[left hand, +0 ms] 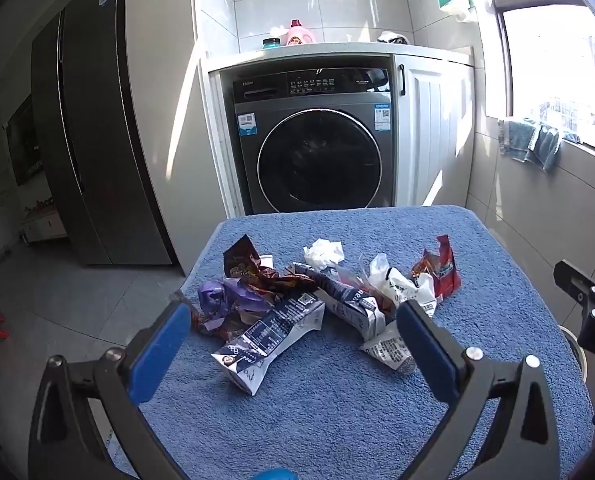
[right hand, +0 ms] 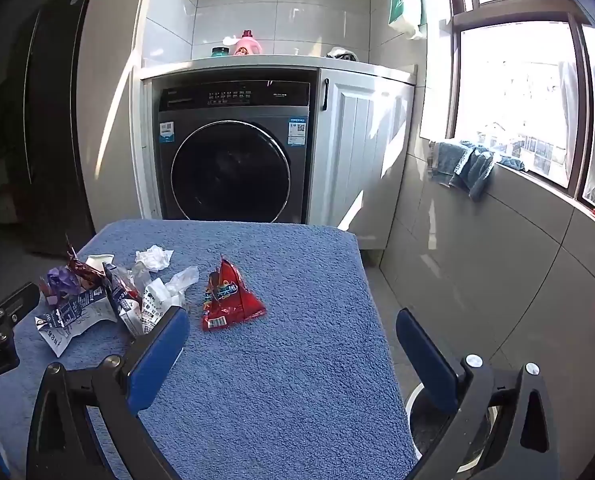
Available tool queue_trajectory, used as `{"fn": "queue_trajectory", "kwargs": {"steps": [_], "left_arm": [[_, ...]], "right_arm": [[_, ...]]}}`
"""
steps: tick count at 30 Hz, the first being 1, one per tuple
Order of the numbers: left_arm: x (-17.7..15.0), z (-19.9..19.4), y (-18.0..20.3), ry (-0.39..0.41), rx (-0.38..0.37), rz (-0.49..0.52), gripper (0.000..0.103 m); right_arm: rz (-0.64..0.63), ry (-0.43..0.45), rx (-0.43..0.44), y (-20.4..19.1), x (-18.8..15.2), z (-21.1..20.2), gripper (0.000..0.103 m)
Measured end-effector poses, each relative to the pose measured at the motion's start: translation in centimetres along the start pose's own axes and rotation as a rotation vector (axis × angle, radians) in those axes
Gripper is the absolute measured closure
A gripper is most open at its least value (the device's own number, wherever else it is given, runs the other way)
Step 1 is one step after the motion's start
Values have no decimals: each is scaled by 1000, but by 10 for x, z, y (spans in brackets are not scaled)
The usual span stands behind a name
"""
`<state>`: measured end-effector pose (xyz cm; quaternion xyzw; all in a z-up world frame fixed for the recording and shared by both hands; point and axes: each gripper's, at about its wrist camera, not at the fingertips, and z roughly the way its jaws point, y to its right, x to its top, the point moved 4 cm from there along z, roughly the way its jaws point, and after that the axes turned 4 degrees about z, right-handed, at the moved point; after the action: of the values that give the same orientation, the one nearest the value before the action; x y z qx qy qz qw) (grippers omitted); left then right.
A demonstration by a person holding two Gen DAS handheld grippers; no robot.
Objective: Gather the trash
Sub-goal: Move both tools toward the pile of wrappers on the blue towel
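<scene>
Both tools are hovering wide open and empty above the blue-towelled counter [right hand: 297,360]. The trash pile [left hand: 297,304] is lying just ahead of the left tool [left hand: 293,340]. The red wrapper [right hand: 229,300] is sitting apart, ahead-left of the right tool [right hand: 293,340], probably that tool's first pick; the bin [right hand: 449,428] is waiting below its right finger.

Strong daylight came in through the window [right hand: 513,120] on the right, which was blown out to near white. Sun stripes fell across the wall and cabinet door [right hand: 361,148]. The left side was dim, with the fridge [left hand: 89,140] nearly black. Glare showed on the wall tiles [right hand: 477,248]. Heavy fisheye bending curved the straight edges, and the corners were vignetted. The towel-covered surface [left hand: 337,400] was evenly lit and sharp, with no motion blur.
</scene>
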<state>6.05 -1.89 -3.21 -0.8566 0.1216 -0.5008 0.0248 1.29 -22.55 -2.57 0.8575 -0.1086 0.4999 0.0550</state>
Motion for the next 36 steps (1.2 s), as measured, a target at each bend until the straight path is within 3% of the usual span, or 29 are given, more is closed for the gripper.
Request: {"fn": "queue_trajectory", "kwargs": {"steps": [9,21,29,33,36], "left_arm": [[9,-2,-11,27,7,-14,0],[14,2,-56,30,96,-86,0],[-8,9,-84,18,176,-93,0],[-24,21,-87,-41,158,-79,0],[-33,33,-88,-95,94,-81,0]], "right_arm": [[36,25,-2,13,6,-1,0],[52,91,76,14,15,-1,0],[37,27,171,-2,6,16,0],[13,-12,219,-16,-1,28,0],[2,-56,265,-26,-7,37,0]]}}
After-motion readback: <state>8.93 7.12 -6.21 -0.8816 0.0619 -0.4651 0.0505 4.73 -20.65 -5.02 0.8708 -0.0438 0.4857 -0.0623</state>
